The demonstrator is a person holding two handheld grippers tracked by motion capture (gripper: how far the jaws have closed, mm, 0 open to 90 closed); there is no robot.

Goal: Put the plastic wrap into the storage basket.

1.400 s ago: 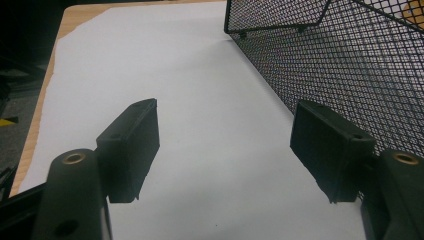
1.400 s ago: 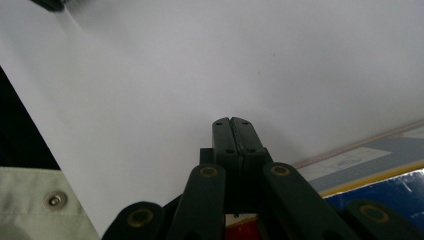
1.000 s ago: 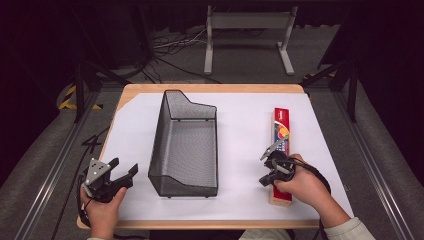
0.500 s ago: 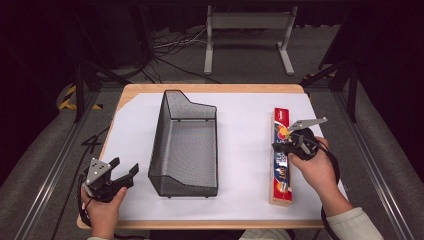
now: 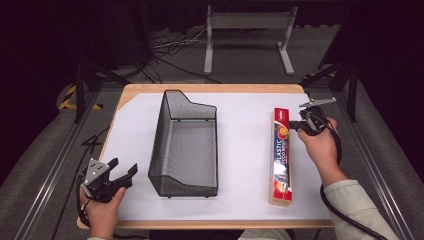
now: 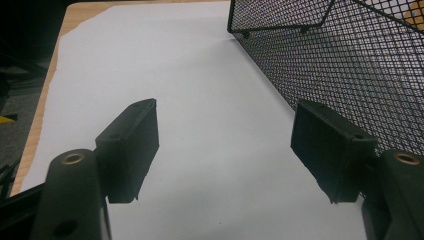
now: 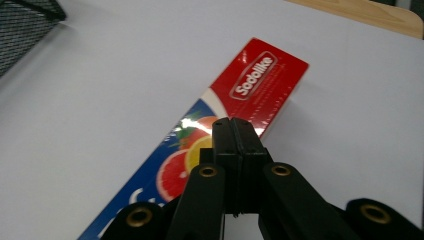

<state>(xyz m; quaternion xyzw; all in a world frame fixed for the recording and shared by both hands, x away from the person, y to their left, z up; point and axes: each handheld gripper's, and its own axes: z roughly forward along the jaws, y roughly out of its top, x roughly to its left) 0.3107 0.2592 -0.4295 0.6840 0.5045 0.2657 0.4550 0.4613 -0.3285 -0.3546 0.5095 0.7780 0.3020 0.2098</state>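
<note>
At the near left corner of the counter, the left tool rests low in the person's left hand, its two black jaws standing well apart with bare white sheet between them. In the left gripper view those jaws frame the white paper cover of the counter, and the black mesh of the wire basket rises just beside the jaw on the right of that view, close to it though whether it touches is hard to tell.

The wire basket sits left of centre on the white sheet, long side running away from the person, open at the top, with nothing in it that the high view can make out.

Right of centre lies the long box of plastic wrap, flat on the sheet, its red end pointing away from the person and its near end close to the counter's front edge.

Over the far part of that box is the right tool, held in the right hand and pointing leftward at the box. Its jaws are pressed together with nothing between them; in the right gripper view the right tool sits just above the printed fruit on the box, near the red end.
</note>
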